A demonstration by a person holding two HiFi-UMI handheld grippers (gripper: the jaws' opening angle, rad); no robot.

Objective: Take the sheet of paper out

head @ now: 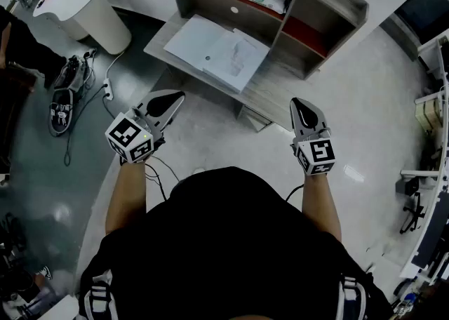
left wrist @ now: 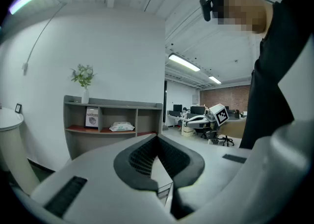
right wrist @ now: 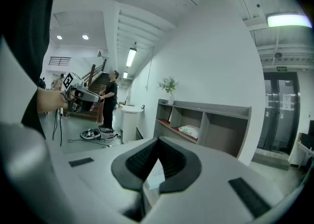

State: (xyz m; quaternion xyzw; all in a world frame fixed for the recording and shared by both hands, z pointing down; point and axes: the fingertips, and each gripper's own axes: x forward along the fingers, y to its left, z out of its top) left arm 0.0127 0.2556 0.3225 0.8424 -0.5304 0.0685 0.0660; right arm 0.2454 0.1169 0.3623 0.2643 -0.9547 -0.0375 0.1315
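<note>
Desk (head: pixel 280 94) with a cubby shelf (head: pixel 330 10) along its far side stands ahead, and the sheet of paper (head: pixel 235 55) lies flat on its left part, seemingly inside an open folder (head: pixel 191 38), so it likely must be slid out. Left gripper (head: pixel 175 95) and right gripper (head: pixel 300 103) hover near the person, well short of it, both clenched on nothing

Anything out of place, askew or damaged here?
Nothing stands out. The sheets of paper lie flat on the desk; the left hand-held gripper and right hand-held gripper are shut and empty. Only a cable trails across the floor.
</note>
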